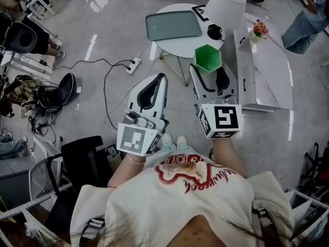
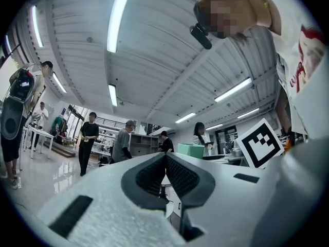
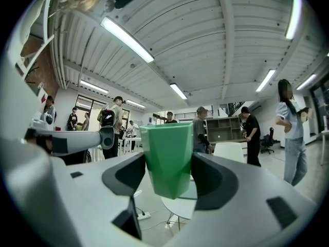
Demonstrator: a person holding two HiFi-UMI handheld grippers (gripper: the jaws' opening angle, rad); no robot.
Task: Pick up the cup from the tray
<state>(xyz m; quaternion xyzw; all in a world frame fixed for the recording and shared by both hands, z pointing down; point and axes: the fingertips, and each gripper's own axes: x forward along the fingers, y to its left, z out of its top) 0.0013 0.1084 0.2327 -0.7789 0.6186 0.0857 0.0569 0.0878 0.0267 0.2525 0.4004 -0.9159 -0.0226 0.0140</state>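
Green faceted plastic cup sits clamped in the right gripper, aloft over glossy grey floor near a round white table.

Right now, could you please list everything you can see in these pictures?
green faceted plastic cup: one, green, lifted clear, gripped by the right claw
grey-green rectangular tray: one, grey-green, on the round table
round white table: one, white, ahead of the person
small black object: one, black, on the table right of the tray
white power strip: one, white, on the floor left of the table
black office chair: one, black, lower left
left claw: one, white, shut, empty
right claw: one, white, shut on the cup
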